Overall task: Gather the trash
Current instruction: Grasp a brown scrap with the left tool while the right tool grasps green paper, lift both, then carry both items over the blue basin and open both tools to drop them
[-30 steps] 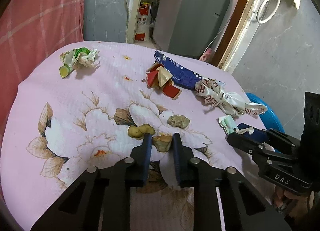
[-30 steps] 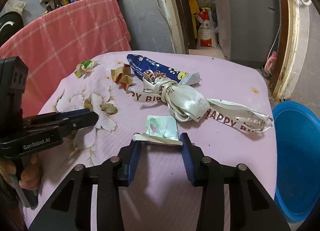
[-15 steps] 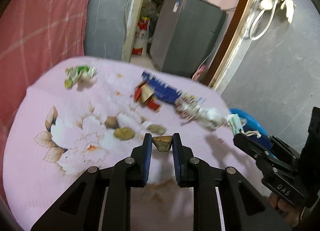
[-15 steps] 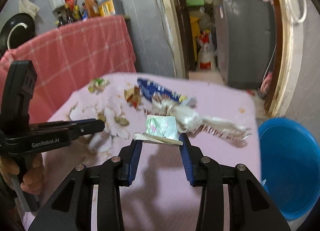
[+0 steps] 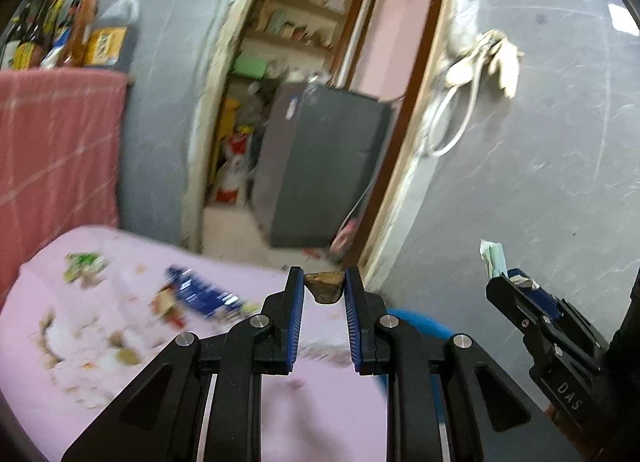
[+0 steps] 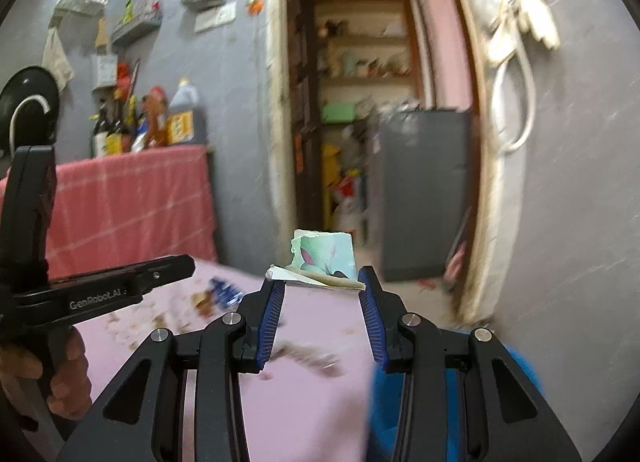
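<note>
grey-walled room, pink floral table cover (image 5: 280,414) low in both views, both grippers raised with a catch each.
left gripper (image 5: 323,294) clenched on a brown food scrap (image 5: 325,286); right gripper (image 6: 320,290) grasping a torn pale-green wrapper (image 6: 323,258), upright between the pads. beyond, blurred litter on the cover: blue packet (image 5: 200,294), green scrap (image 5: 82,264); blue bin (image 6: 452,390) at the near right; grey cabinet (image 5: 320,165) in the far doorway.

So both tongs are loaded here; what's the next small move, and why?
Probably carry both across to the blue bin and release there. The left tongs grip a brown scrap, the right tongs a pale green wrapper, and both are clear of the pink tablecloth.
</note>
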Demonstrator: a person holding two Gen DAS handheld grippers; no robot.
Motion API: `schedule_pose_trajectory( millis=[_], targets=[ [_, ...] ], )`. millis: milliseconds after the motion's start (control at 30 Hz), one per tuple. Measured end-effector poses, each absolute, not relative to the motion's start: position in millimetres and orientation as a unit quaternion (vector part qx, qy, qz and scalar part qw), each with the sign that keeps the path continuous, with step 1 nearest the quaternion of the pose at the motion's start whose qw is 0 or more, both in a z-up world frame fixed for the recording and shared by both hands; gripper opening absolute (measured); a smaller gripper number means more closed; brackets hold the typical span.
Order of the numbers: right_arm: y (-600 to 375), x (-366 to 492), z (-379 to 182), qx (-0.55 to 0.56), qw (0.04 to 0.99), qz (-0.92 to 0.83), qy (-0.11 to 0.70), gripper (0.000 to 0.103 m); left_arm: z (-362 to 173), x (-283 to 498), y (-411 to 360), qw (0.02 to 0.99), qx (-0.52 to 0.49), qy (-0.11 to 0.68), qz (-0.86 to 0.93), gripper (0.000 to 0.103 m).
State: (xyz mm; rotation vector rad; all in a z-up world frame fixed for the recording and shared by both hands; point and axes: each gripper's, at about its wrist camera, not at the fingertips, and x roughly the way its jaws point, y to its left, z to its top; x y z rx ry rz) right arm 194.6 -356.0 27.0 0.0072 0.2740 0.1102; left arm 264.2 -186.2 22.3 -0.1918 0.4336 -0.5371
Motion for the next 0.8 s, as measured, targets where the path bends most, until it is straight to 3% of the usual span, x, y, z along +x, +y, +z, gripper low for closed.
schedule_pose_trajectory(
  millis=[433, 800],
  targets=[
    [-449, 162, 47, -0.005, 0.994, -0.057, 0.091, 0.036, 45, 256, -296, 0.929, -0.074, 0.155, -0.327, 0.017],
    [-498, 162, 10, 0.038, 0.987, -0.089, 0.126, 0.037, 2, 272, -358, 0.906, -0.045, 0.237, -0.348, 0.017]
  ],
)
